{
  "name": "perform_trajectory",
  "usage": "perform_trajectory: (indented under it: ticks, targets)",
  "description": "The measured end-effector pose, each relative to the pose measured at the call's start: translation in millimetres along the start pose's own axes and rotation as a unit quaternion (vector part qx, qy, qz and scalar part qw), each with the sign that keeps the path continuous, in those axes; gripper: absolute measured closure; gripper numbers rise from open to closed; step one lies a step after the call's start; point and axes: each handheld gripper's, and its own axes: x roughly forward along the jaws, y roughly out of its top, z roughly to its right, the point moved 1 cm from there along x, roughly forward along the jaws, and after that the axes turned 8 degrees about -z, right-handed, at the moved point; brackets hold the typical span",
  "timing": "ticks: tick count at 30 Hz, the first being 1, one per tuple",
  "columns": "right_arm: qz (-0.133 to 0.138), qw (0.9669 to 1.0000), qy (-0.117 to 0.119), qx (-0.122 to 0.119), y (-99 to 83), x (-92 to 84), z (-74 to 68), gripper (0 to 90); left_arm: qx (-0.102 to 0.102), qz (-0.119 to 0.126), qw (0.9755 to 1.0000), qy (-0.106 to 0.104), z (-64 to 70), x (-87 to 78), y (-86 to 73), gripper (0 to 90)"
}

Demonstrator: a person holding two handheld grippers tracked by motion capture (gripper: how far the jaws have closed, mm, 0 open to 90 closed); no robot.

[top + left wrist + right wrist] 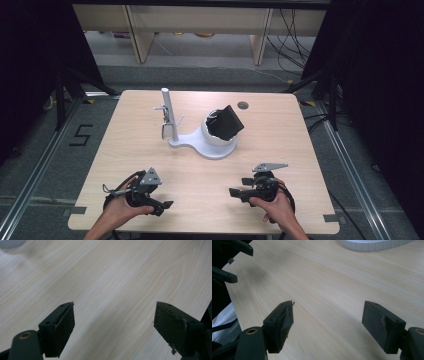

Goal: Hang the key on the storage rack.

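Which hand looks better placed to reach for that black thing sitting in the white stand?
Probably the right. The right hand-held gripper is open, empty and lies nearer the black thing in the white stand. The left hand-held gripper, also open, sits farther away.

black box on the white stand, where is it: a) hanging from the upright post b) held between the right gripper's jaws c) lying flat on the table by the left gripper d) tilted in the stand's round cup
d: the black box sits tilted in the round cup of the white stand, far from both grippers, whose jaws stand open with nothing but table between them.
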Motion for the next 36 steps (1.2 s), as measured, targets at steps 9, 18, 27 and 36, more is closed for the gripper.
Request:
perform_trajectory:
  ticks: [9, 18, 27, 36]
  targets:
    - [-0.016, 0.9998, 0.006, -0.006, -0.7, 6.0, -9.5, 18.9, -0.008, 0.008, 0.9999, 0.009, 10.7, 7.2, -24.4, 16.3]
    - [-0.02, 0.9996, -0.002, -0.02, -1.0, 8.2, -11.1, 17.8, -0.006, 0.02, 0.9996, 0.021, 17.4, 5.6, -36.4, 16.0]
    - [-0.031, 0.999, 0.006, -0.031, -2.0, 12.3, -14.0, 17.8, -0.019, 0.023, 0.9993, 0.022, 16.2, 7.9, -43.6, 16.1]
    - [-0.031, 0.999, 0.003, -0.032, -2.2, 13.3, -14.6, 17.9, -0.021, 0.02, 0.9993, 0.025, 14.9, 8.9, -44.6, 16.0]
